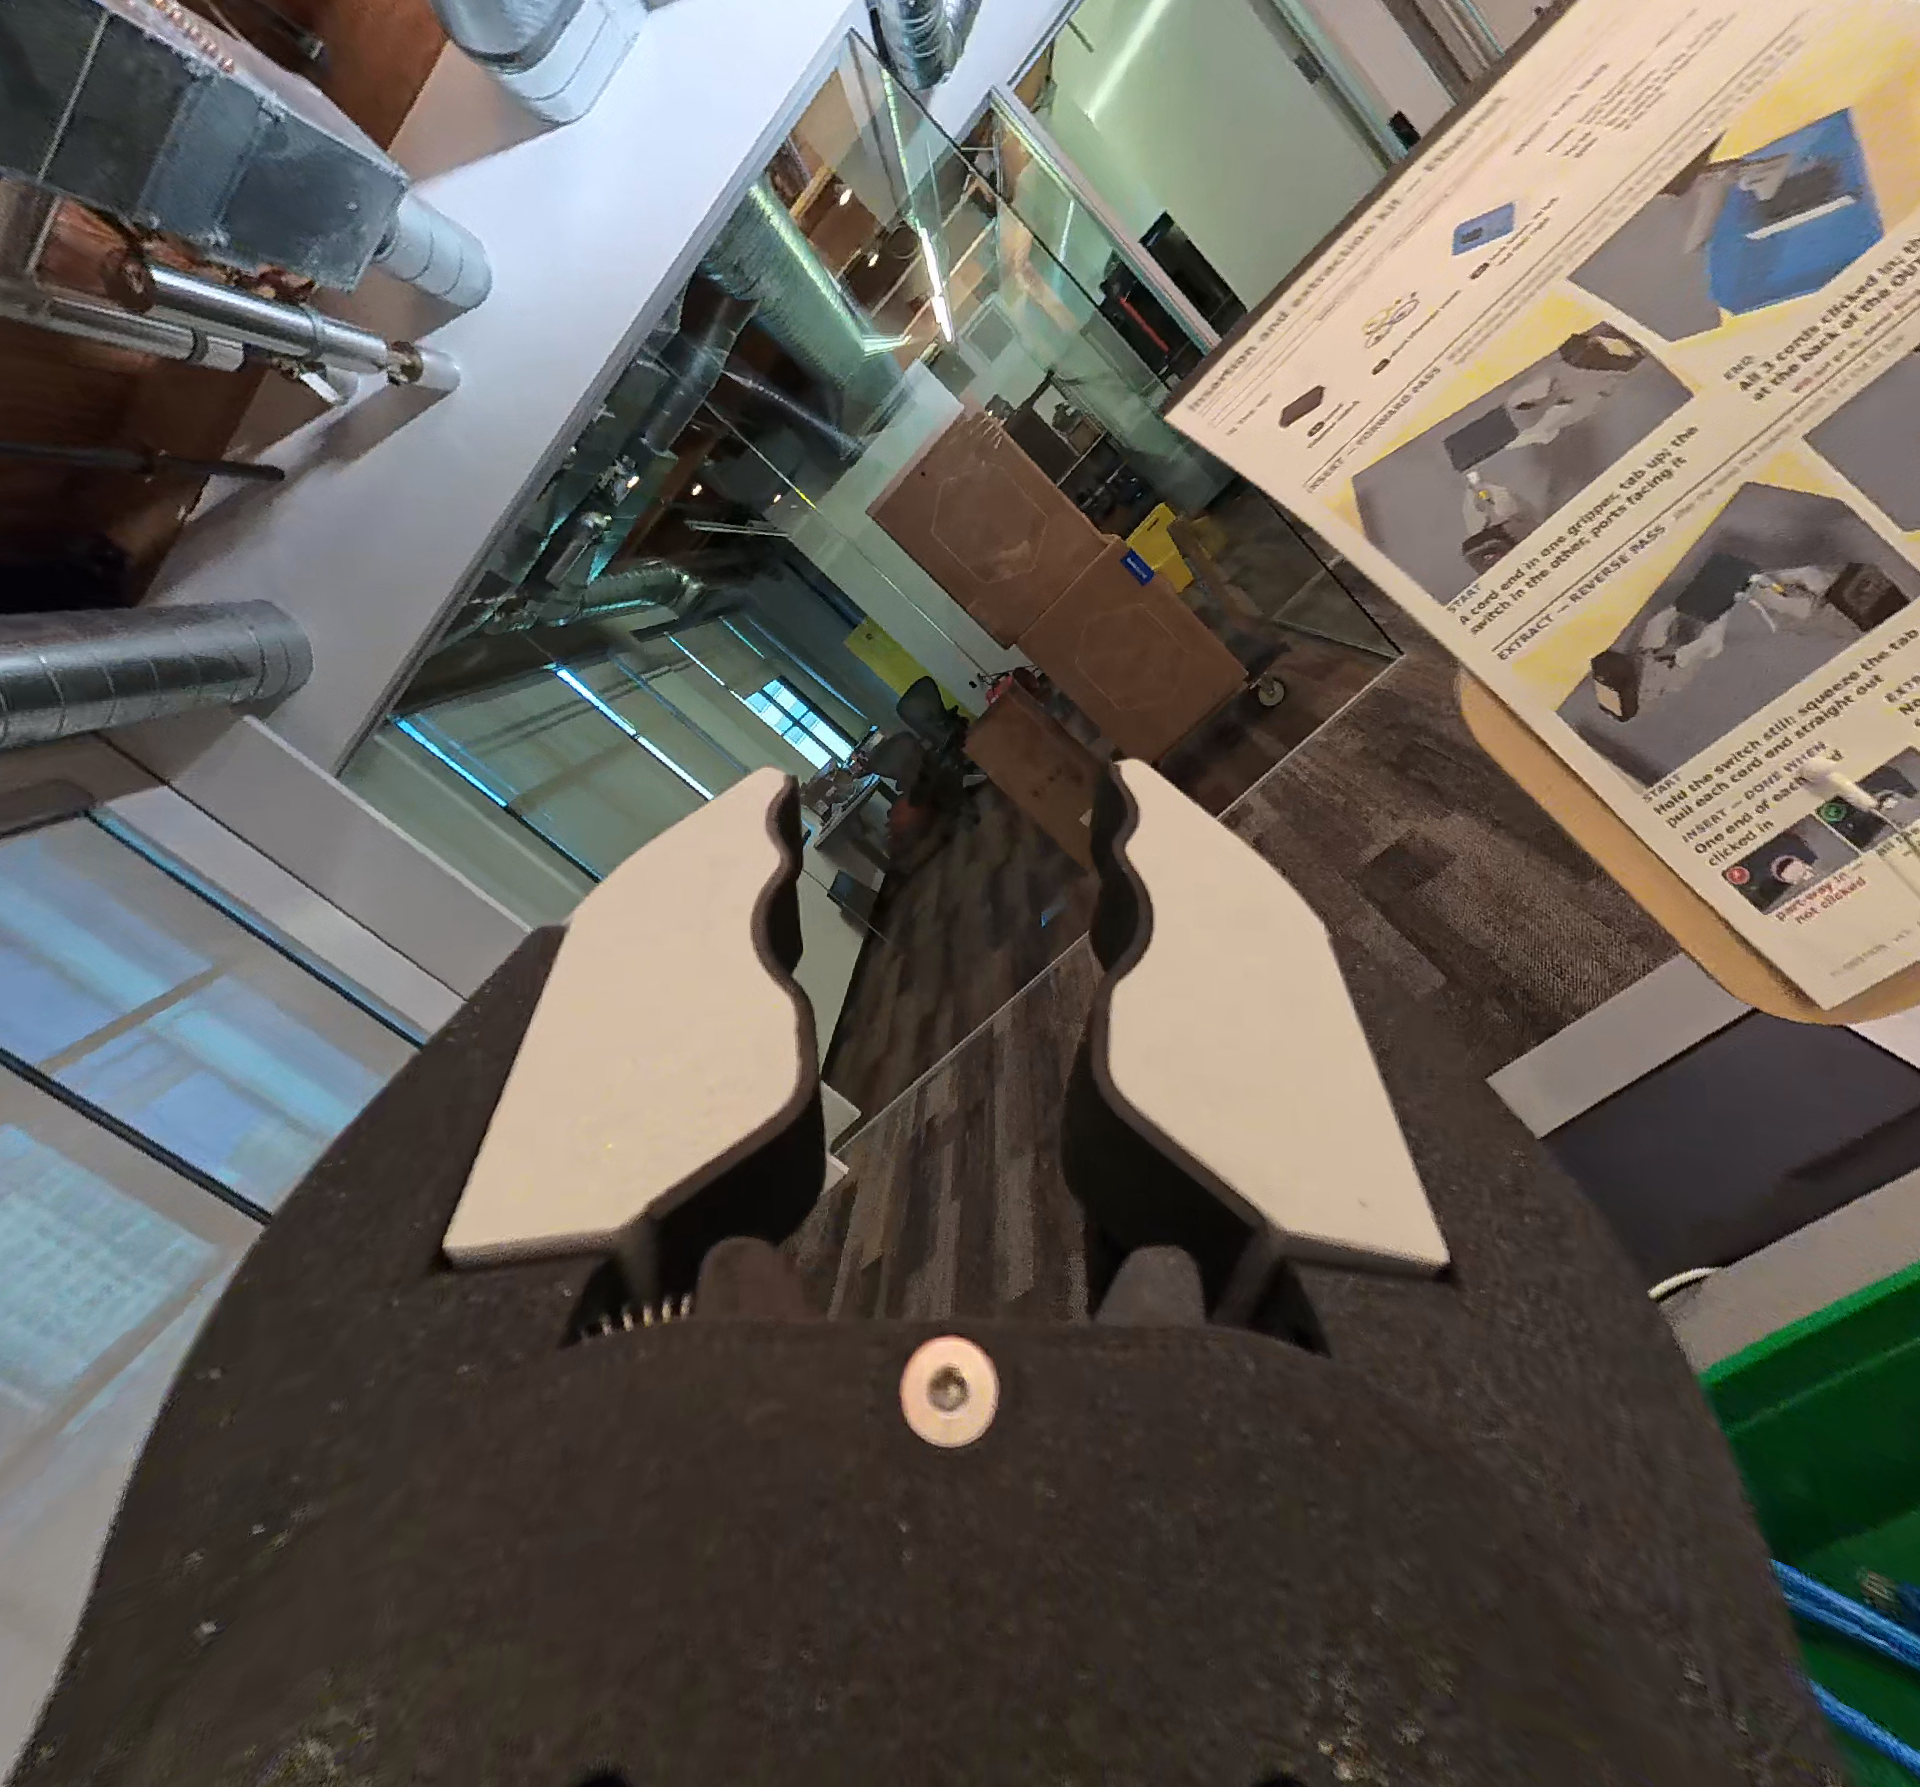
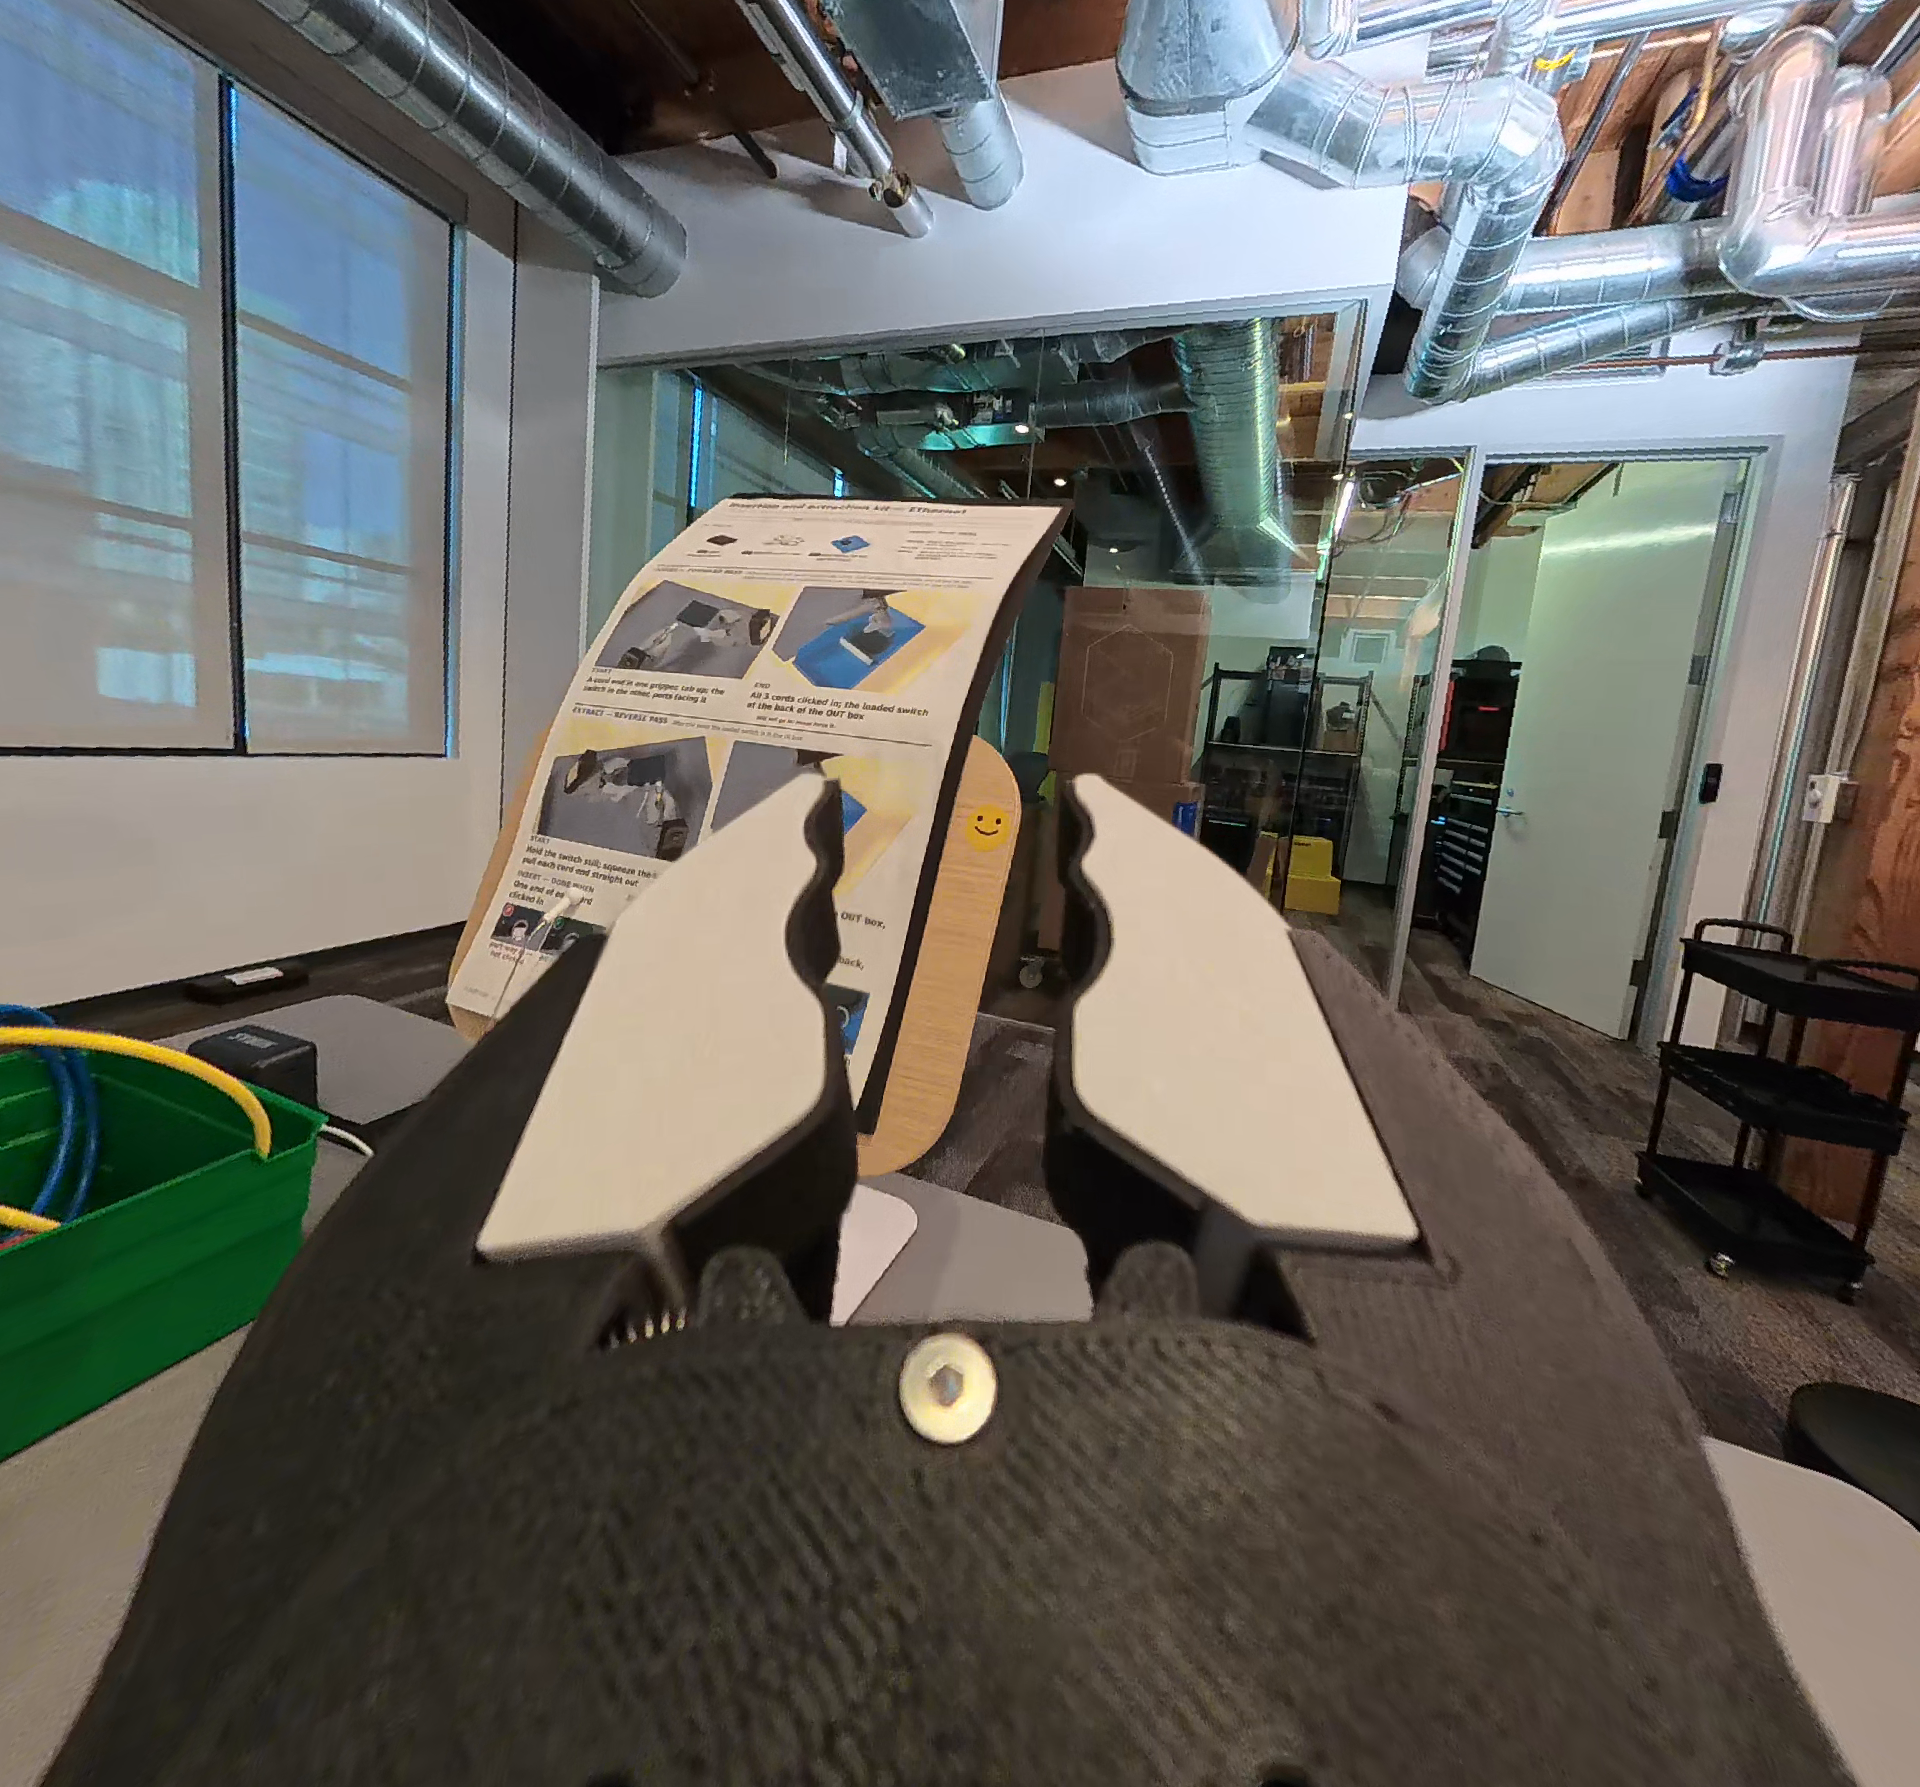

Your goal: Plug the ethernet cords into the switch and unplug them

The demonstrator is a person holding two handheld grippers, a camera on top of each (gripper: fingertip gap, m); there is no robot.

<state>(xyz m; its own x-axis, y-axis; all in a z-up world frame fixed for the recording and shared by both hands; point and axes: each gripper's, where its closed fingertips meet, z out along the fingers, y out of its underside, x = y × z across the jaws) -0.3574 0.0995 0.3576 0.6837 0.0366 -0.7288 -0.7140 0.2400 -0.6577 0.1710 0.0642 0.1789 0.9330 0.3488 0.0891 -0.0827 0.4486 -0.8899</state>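
Note:
My left gripper [image 1: 951,802] is open and empty, held up and rolled to one side, pointing across the room. My right gripper [image 2: 951,802] is open and empty, raised above the grey table [image 2: 94,1529] and pointing at an instruction sheet. A green bin [image 2: 135,1249] at the left of the right wrist view holds blue cords [image 2: 68,1124] and a yellow cord [image 2: 156,1062]. The bin's corner [image 1: 1829,1405] and blue cords [image 1: 1839,1623] show at the lower right of the left wrist view. A small black box [image 2: 255,1051] sits behind the bin; I cannot tell whether it is the switch.
A printed instruction sheet [image 2: 769,719] leans on a wooden board [image 2: 935,989] at the table's far side; it also shows in the left wrist view [image 1: 1621,449]. A black cart [image 2: 1777,1103] stands at the right. Cardboard boxes [image 1: 1049,584] and glass walls lie beyond. One gripper's finger ends stand about 55 cm off the other's.

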